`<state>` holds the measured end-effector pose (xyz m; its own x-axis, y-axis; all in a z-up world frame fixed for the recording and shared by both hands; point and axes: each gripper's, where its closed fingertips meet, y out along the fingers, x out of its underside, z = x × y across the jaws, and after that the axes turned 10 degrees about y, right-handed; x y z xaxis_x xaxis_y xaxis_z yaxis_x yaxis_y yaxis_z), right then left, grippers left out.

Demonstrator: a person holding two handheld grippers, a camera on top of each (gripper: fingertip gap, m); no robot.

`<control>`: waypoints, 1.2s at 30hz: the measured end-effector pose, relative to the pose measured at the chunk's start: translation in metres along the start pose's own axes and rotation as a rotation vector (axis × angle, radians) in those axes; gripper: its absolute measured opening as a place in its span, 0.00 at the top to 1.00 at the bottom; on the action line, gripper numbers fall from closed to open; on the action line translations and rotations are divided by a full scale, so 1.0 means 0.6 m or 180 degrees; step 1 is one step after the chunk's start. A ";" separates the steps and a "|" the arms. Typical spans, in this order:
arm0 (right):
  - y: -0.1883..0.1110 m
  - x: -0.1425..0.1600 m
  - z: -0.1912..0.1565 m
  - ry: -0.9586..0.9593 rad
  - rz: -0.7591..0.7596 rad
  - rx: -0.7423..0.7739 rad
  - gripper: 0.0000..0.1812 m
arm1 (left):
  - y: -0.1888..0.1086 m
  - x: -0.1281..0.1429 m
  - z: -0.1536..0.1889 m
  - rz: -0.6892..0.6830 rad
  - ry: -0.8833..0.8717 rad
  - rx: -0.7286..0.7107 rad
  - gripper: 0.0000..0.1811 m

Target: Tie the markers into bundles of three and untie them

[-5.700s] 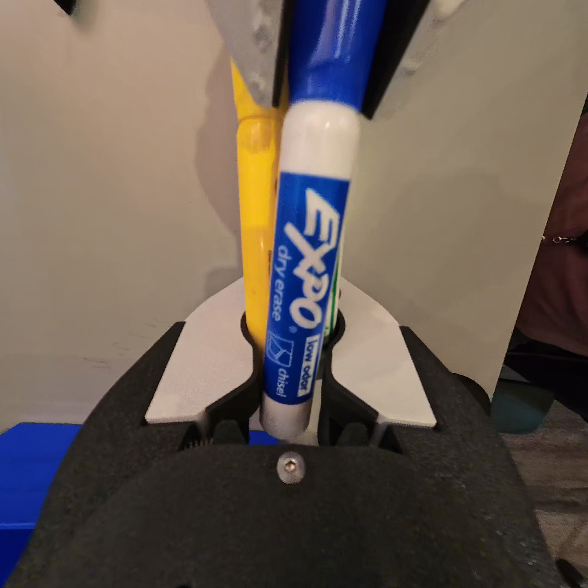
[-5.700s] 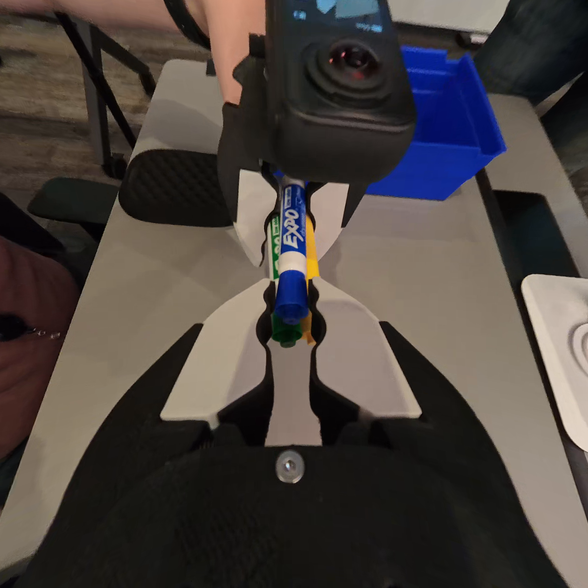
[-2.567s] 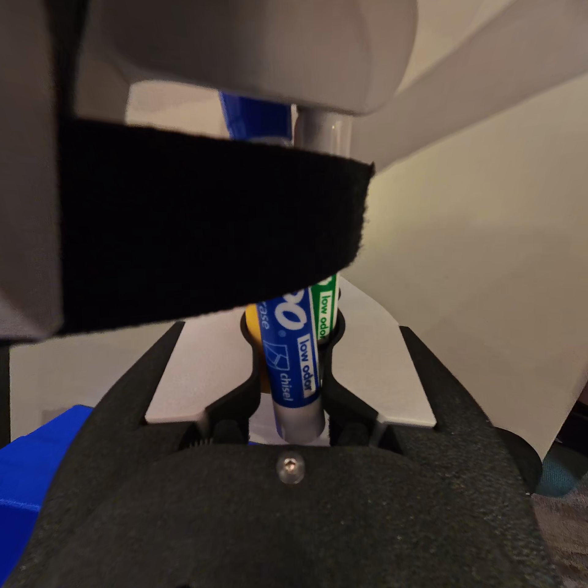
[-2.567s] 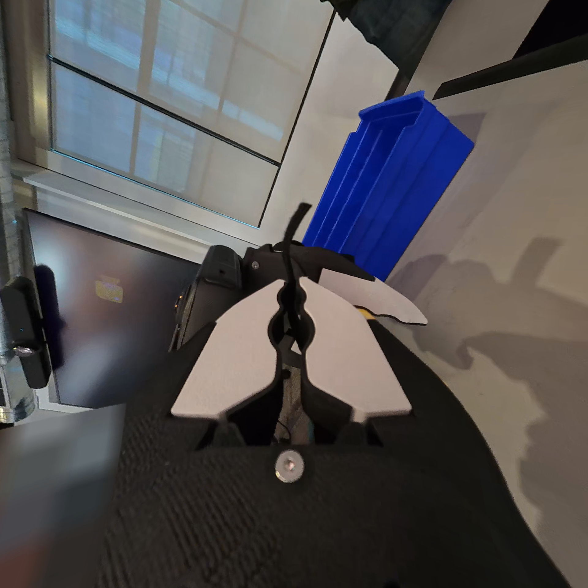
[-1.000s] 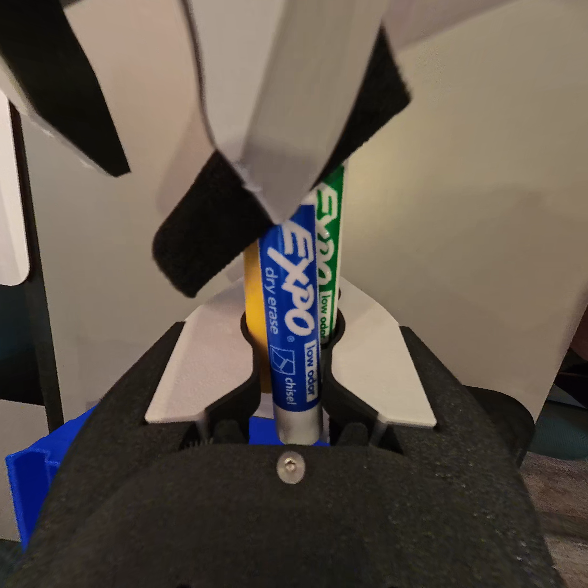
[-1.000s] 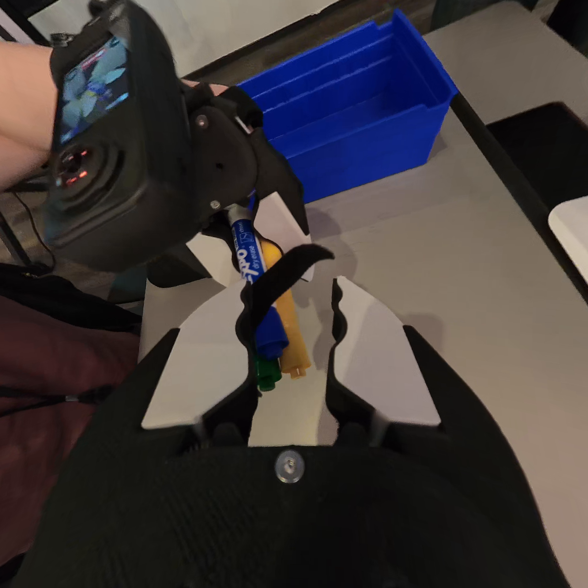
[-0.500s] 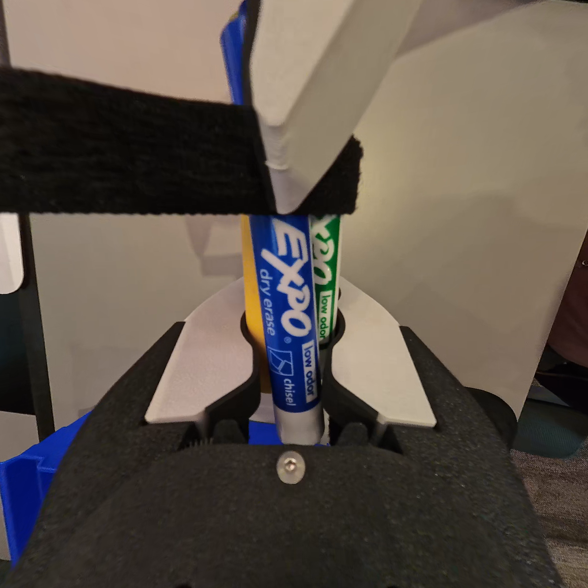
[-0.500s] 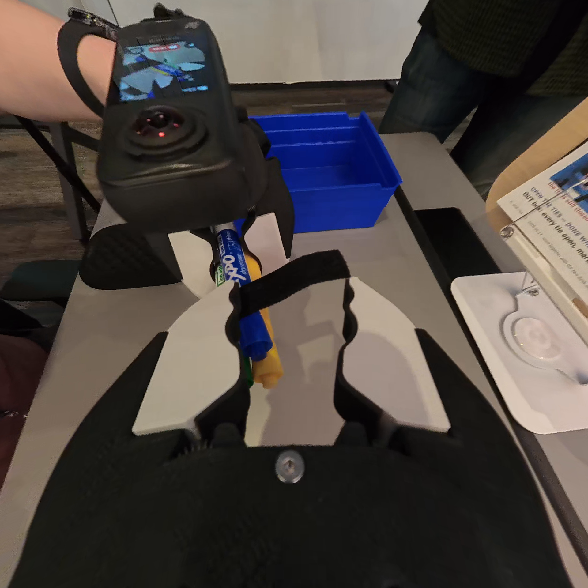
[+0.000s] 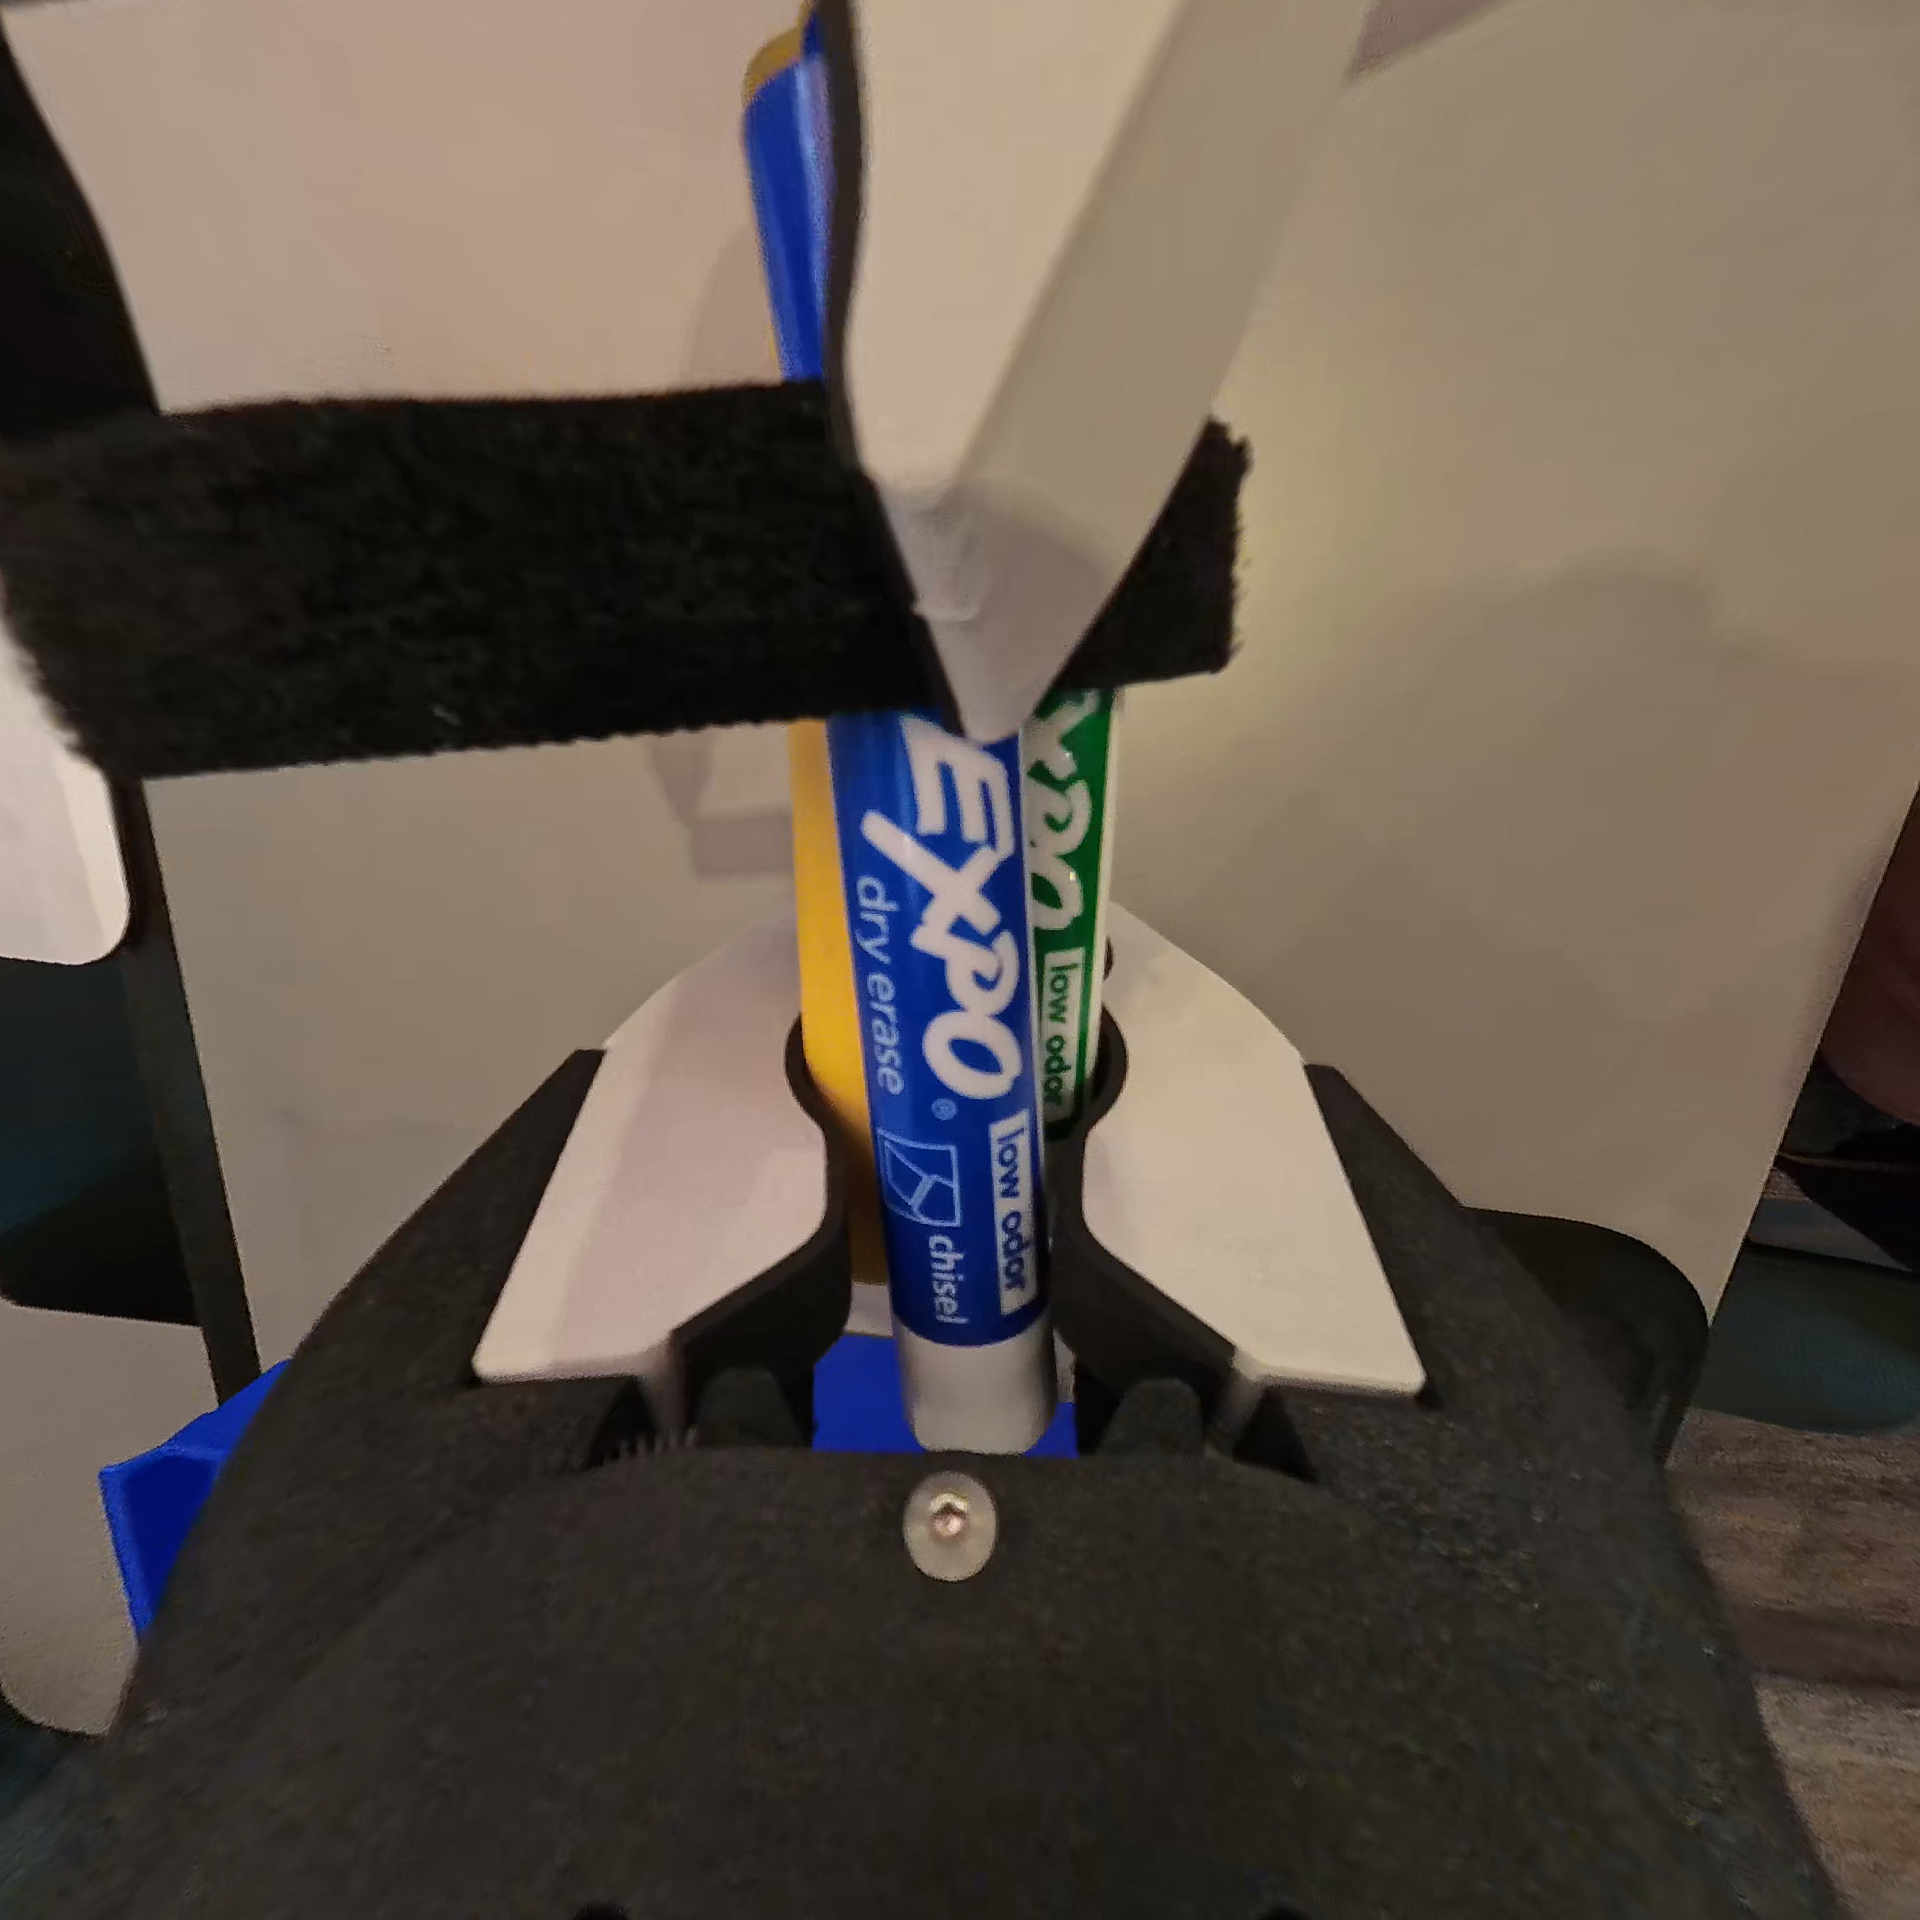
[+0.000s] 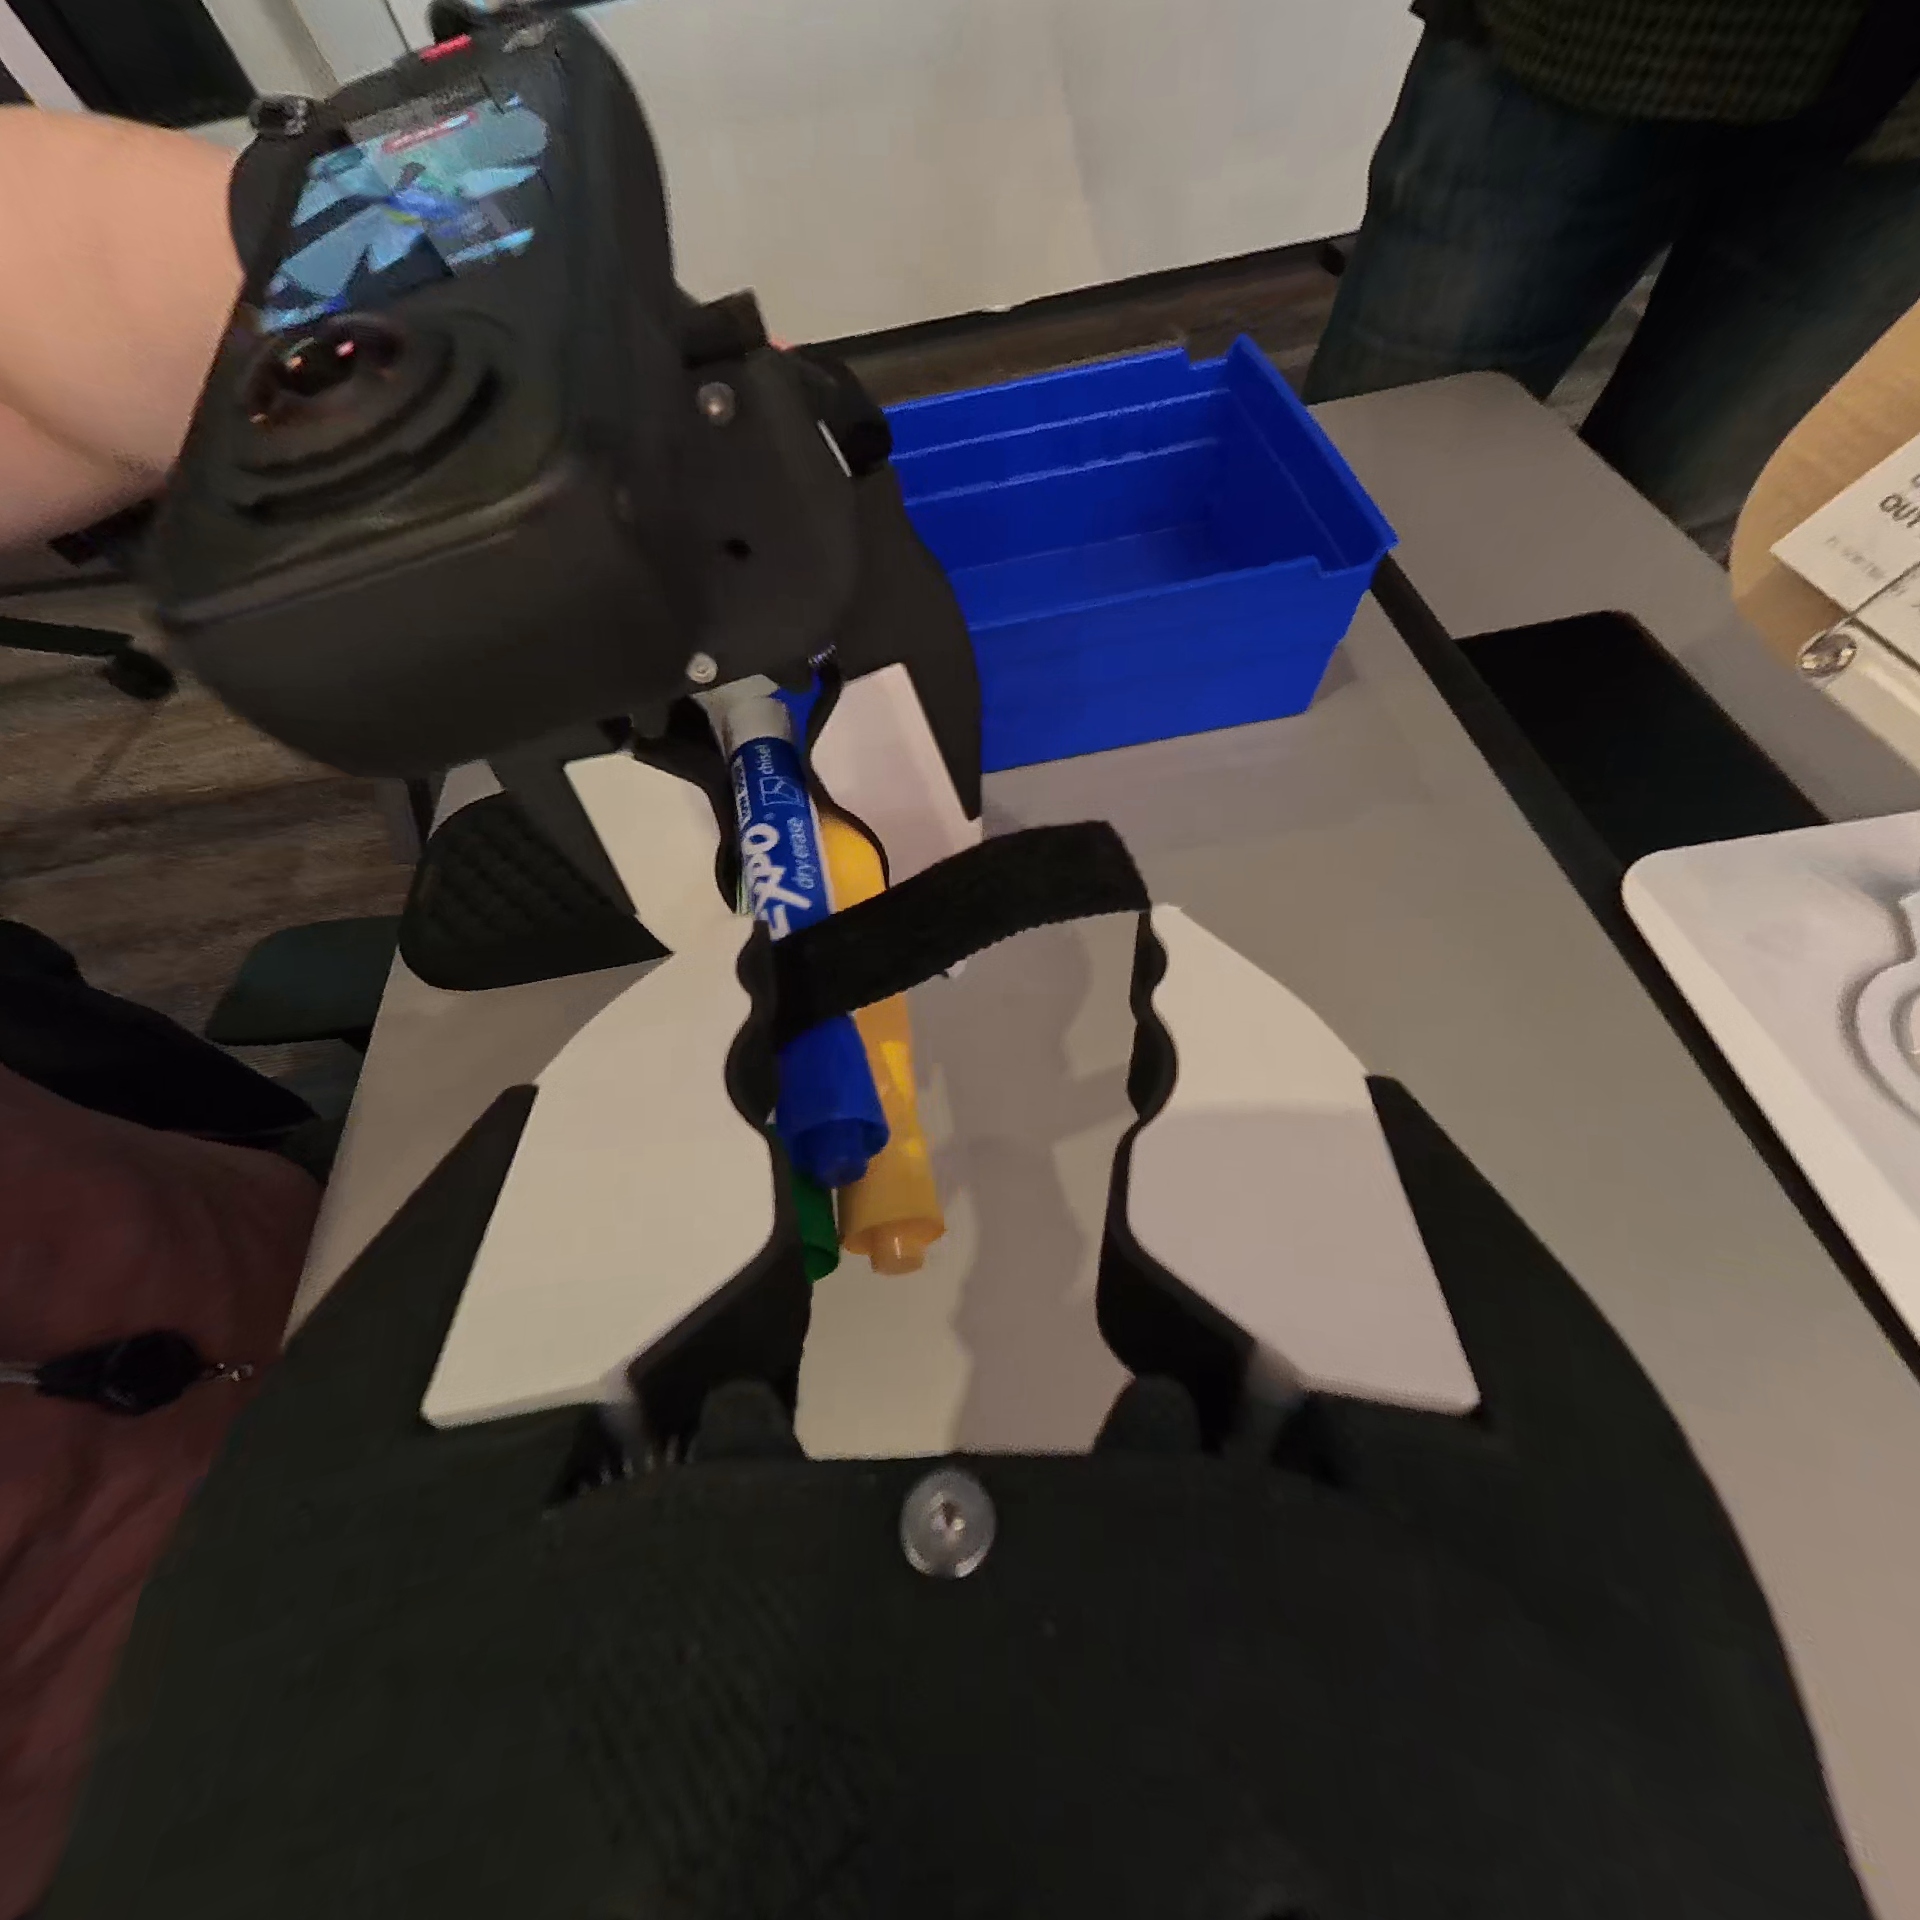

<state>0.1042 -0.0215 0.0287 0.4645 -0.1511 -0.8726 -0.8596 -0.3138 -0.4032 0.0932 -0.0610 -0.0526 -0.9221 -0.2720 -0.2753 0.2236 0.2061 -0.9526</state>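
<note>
three dry-erase markers, a blue marker (image 9: 940, 1049), a green marker (image 9: 1070, 935) and a yellow marker (image 9: 816, 935), sit clamped side by side in the rounded notch between the fingers of the left gripper (image 9: 951, 1060), which is clenched on their barrels near the tail ends, with the caps pointing away from it toward the right gripper (image 10: 940, 997). the right gripper stands spread wide with its fingers released, and a black hook-and-loop strap (image 10: 935, 930) is stretched across its tips; one end lies on the bundle under the gripper's left finger, but whether the far end is caught on the right fingertip or only resting there i cannot tell. the step in hand looks like wrapping or unwrapping the strap at the bundle's middle. to do it well, i would keep the left grip firm so the smooth round barrels do not roll or slide past each other, hold the strap taut and square across all three, and lead the free end around without letting it twist, since the fuzzy face will likely cling to itself wherever it touches. the strap is soft, matte and fibrous; the markers are glossy hard plastic cylinders with ridged caps; the gripper fingers are flat pale plates edged with black scalloped pads. beyond the left gripper sits a blue plastic bin (image 10: 1143, 561) with ribbed inner walls, on a smooth grey table (image 10: 1403, 935).
</note>
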 end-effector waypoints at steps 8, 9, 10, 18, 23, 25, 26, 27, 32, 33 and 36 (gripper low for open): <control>-0.004 0.005 0.006 0.0033 -0.0168 0.0113 0.56 | 0.002 -0.003 0.010 0.0001 0.0030 0.0056 0.76; -0.004 0.007 0.005 0.0075 -0.0199 0.0087 0.56 | 0.002 -0.003 0.011 -0.0004 0.0043 0.0054 0.76; -0.004 0.009 0.003 0.0091 -0.0230 0.0057 0.56 | 0.001 -0.003 0.011 -0.0006 0.0050 0.0051 0.76; -0.013 0.006 -0.015 -0.0473 -0.0067 0.0086 0.59 | -0.005 -0.010 0.013 0.0065 0.0034 0.0072 0.76; -0.017 -0.003 -0.011 -0.0355 0.0033 0.0073 0.58 | -0.002 -0.011 0.019 0.0040 0.0081 0.0099 0.76; -0.020 -0.007 -0.011 -0.0322 0.0073 0.0050 0.59 | -0.002 -0.013 0.020 0.0055 0.0089 0.0099 0.76; -0.020 -0.009 -0.012 -0.0305 0.0089 0.0043 0.59 | -0.002 -0.014 0.021 0.0063 0.0084 0.0099 0.76; -0.020 -0.009 -0.013 -0.0275 0.0086 0.0013 0.60 | -0.002 -0.015 0.021 0.0068 0.0084 0.0099 0.76; -0.016 0.001 -0.018 -0.0211 -0.0056 -0.0053 0.62 | -0.004 -0.015 0.020 0.0062 0.0082 0.0084 0.76; -0.019 -0.003 -0.020 -0.0235 -0.0007 -0.0061 0.62 | -0.005 -0.016 0.021 0.0075 0.0080 0.0099 0.76; -0.030 -0.016 -0.022 -0.0312 0.0149 -0.0037 0.62 | -0.009 -0.020 0.021 0.0103 0.0081 0.0101 0.76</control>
<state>0.1179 -0.0268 0.0478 0.4003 -0.0736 -0.9134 -0.8771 -0.3194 -0.3587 0.1069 -0.0707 -0.0457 -0.9219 -0.2416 -0.3029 0.2629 0.1843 -0.9471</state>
